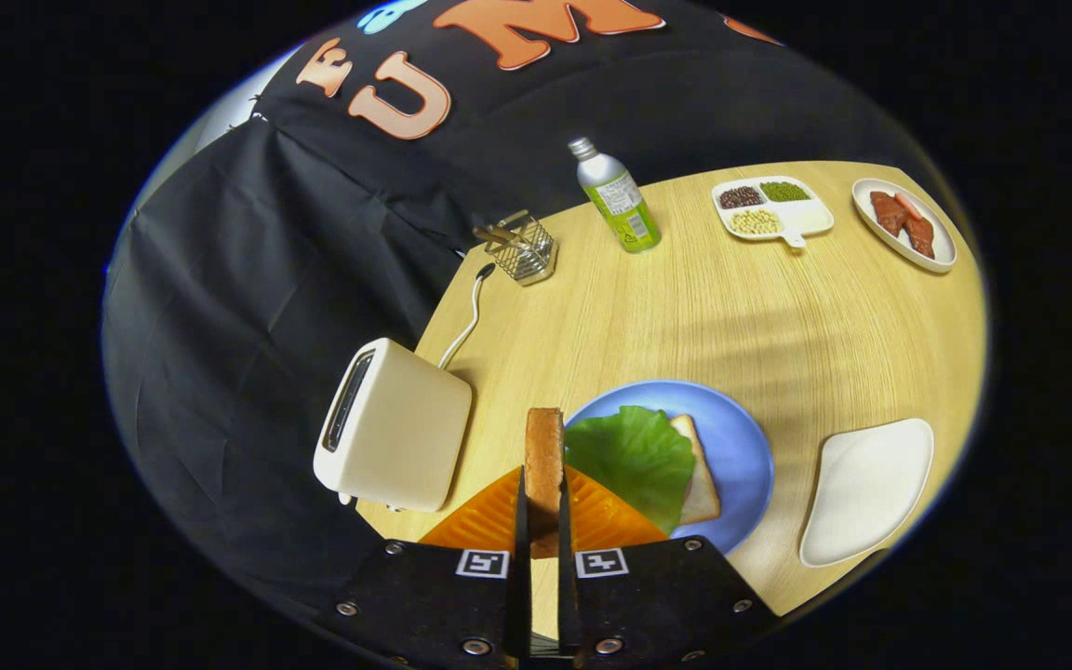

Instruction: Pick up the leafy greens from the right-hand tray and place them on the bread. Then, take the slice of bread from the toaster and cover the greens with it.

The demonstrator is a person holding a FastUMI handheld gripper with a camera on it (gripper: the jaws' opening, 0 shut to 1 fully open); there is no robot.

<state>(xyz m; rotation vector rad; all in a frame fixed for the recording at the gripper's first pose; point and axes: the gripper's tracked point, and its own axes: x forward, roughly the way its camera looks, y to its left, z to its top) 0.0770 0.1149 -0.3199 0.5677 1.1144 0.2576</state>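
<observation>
My gripper (544, 502) is shut on a slice of bread (544, 447), held upright and edge-on between both fingers. It hangs above the table between the cream toaster (394, 428) on its left and the blue plate (741, 437) on its right. On the plate lies a green leaf (631, 456) covering most of another bread slice (699, 475), whose right edge sticks out from under it. The toaster's slot looks dark and I see no bread in it. A white tray (866, 489) to the right of the plate holds nothing.
At the table's far side stand a wire holder (522, 247), a silver and green bottle (618, 200), a divided white dish of beans (771, 209) and a white plate with red meat slices (904, 225). The toaster's cord (469, 321) runs back toward the holder.
</observation>
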